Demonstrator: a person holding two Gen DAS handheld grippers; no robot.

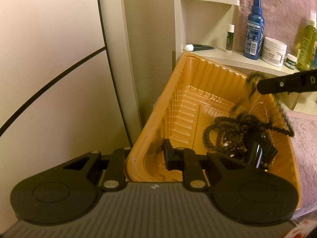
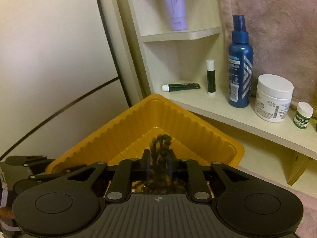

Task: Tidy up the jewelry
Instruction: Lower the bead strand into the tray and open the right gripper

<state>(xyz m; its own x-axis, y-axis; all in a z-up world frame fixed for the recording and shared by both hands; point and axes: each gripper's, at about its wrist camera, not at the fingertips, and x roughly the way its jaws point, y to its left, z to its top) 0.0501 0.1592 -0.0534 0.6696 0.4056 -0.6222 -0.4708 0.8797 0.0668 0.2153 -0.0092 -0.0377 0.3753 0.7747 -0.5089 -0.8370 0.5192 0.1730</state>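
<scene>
The orange tray (image 1: 184, 107) is the largest thing here. It stands tilted, with its far corner up against the pale shelf unit (image 2: 247, 123) and its near rim in the left gripper (image 1: 146, 156). This gripper is clamped on the tray wall: one finger is inside the tray, the other outside, and the thin rim is pinched between them. So the tray is held, and its open side faces up toward the other tool.

Inside the tray, at the low side near the pink cloth (image 1: 305, 138), lies a heap of dark beaded bracelets (image 1: 227, 134) together with a thin chain and a glossy black piece. The rest of the tray floor is bare.

The right gripper (image 2: 158, 164) is the nearer one to the piece that matters now, a dark beaded strand (image 2: 161, 148). The strand hangs between its two fingers with its long axis almost straight down, and its lower end is blurred. From the left wrist view the strand (image 1: 251, 87) hangs above the right side of the tray, just over the heap. The right jaws stand a little apart and I judge that they no longer press the beads, though the blur makes this not fully sure.

The relation that decides the coming move is simple: the tray lies directly under the strand, so the strand needs only to fall.
</scene>
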